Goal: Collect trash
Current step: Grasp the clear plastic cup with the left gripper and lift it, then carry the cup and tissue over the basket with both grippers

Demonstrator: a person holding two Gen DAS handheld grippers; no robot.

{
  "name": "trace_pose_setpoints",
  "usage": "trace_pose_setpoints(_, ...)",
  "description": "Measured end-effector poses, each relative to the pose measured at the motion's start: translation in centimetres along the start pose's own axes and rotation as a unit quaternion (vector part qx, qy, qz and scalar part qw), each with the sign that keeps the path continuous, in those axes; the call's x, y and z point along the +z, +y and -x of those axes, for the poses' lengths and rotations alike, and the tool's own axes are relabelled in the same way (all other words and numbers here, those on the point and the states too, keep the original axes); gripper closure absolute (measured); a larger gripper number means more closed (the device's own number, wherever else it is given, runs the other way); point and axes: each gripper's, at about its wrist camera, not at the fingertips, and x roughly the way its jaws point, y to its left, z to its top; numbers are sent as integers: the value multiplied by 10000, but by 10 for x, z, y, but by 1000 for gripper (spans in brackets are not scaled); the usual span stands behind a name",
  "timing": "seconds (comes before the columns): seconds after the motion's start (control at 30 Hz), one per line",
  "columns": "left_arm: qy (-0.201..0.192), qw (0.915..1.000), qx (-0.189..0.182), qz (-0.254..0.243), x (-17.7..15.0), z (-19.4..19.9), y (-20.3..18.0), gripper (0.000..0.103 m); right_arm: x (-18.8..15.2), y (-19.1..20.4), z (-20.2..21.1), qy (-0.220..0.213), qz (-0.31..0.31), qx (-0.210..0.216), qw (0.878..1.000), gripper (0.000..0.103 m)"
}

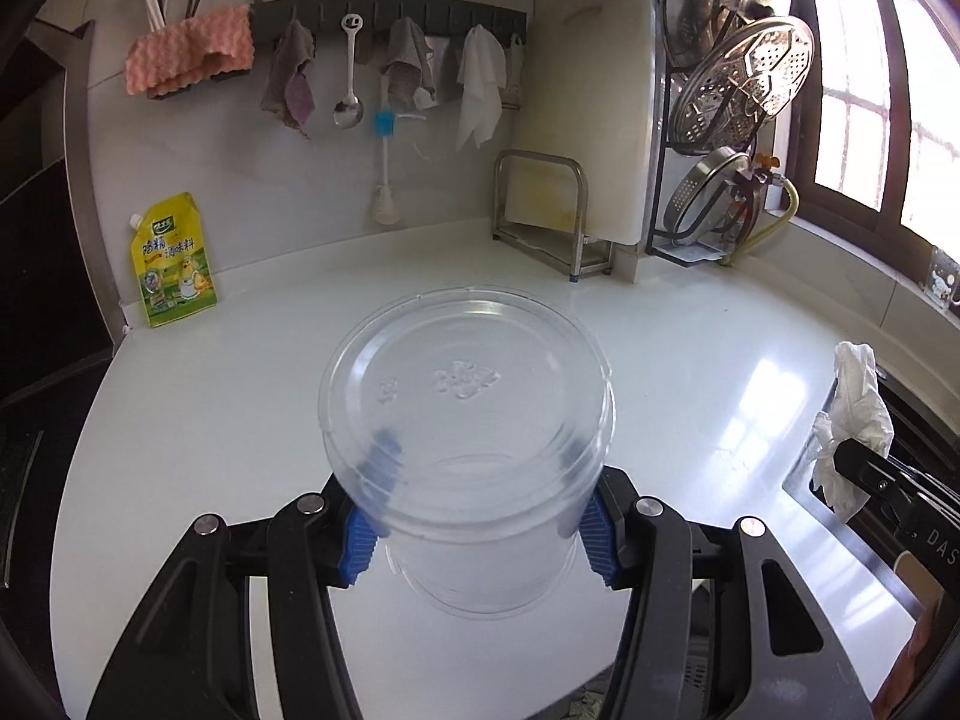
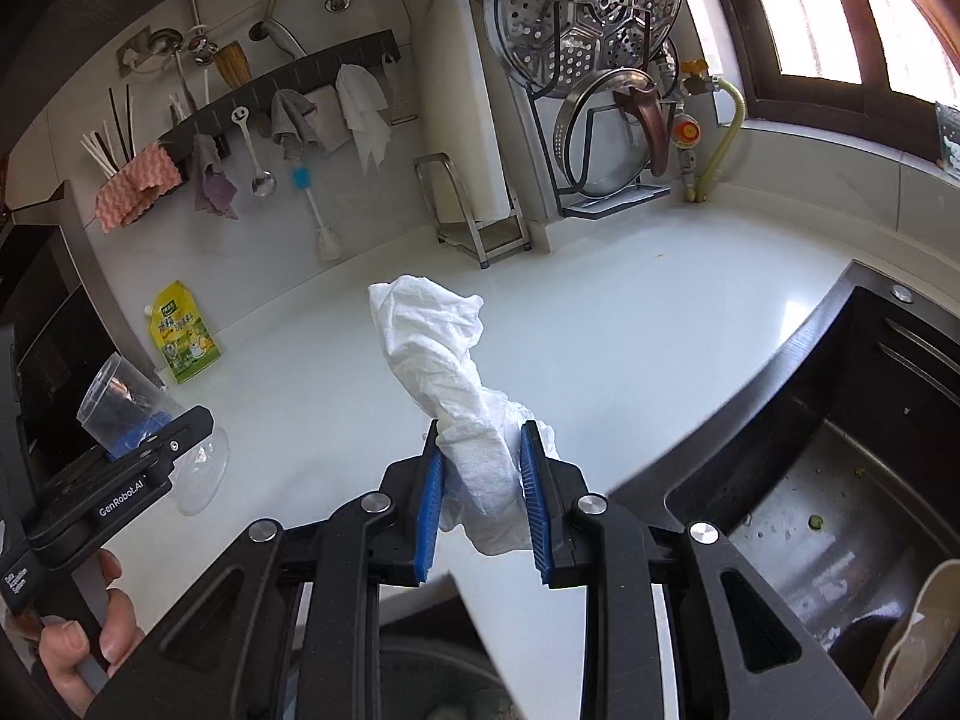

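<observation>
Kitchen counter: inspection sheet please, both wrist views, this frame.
Surface: white counter, glossy, bare in the middle.
Job's things: clear plastic cup; crumpled white tissue.
Clutter: yellow seasoning pouch against the back wall.
Grippers: left claw shut on the cup; right claw shut on the tissue.
Cables: nothing seen.
Surroundings: utensil rail with cloths, steamer rack, dark sink, window.

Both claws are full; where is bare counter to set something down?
Bare: the white counter between the yellow pouch, the metal stand and the sink. Crowded: the back corner by the lid rack.
</observation>
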Motion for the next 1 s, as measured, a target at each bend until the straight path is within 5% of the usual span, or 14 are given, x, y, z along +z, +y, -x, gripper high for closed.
trace_pose_setpoints(0.33,292,9989,-267,-257,-69,68,-13,49,-92,14,70,298,56,-234,9993,79)
trace_pose_setpoints(0.57,531,9971,-416,-338,-105,89,-17,49,-127,25,93,493,298,-271,9980,79)
trace_pose_setpoints(1.0,1042,9929,-402,-397,-143,77,-21,47,-164,31,73,1085,478,-282,9926,79)
